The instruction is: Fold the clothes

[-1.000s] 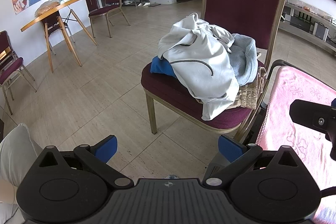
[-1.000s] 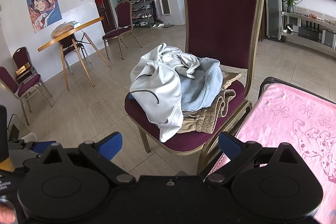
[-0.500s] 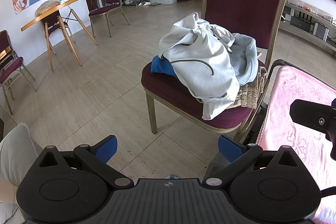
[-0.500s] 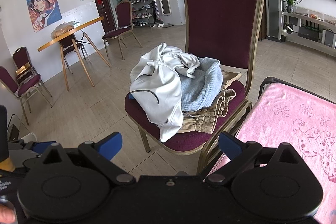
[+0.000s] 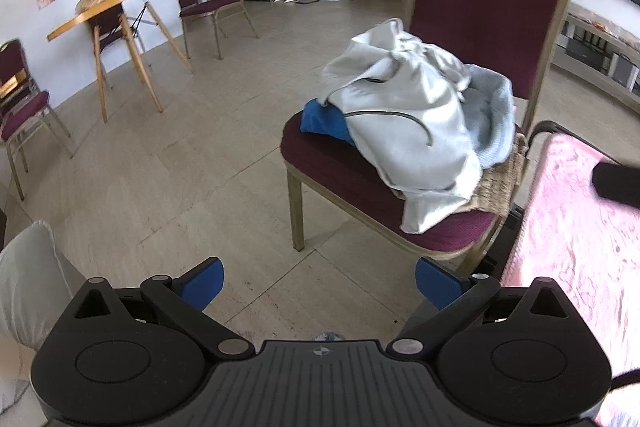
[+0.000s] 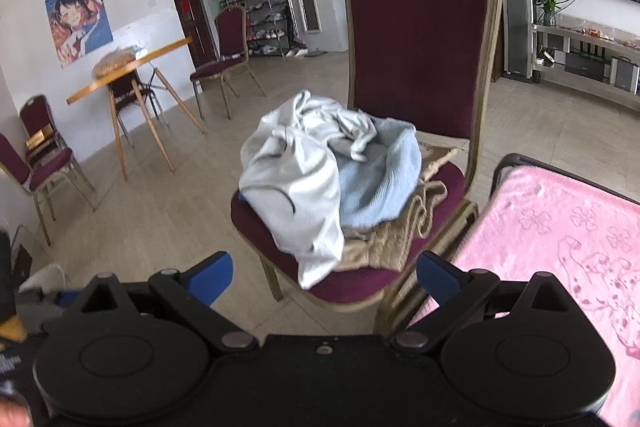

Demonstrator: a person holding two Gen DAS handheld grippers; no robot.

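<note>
A heap of clothes (image 6: pixel 328 183) lies on the seat of a maroon chair (image 6: pixel 420 39) with a gilt frame, straight ahead of both cameras. On top is a pale grey hoodie (image 5: pixel 408 135), crumpled, one flap hanging over the front edge of the seat; a light blue knit (image 6: pixel 380 183) sits just beside it toward the chair back, a beige garment (image 6: pixel 404 231) lies under both, and a deep blue piece (image 5: pixel 324 121) pokes out at the left side of the pile (only the left wrist view shows it clearly). The left gripper (image 5: pixel 318 281) hangs above the tiled floor (image 5: pixel 180 167), short of the chair, its blue-padded fingers spread wide apart with nothing between them. The right gripper (image 6: pixel 324 275) is likewise spread wide and empty, its fingers framing the front of the seat from a distance. A pink blanket (image 6: pixel 560 235) with a faint pattern covers a dark-framed surface just to the right of the chair. Farther back stand a wooden desk (image 6: pixel 132 61) with splayed legs, more maroon chairs, and a poster (image 6: pixel 78 21) on the white wall.
</note>
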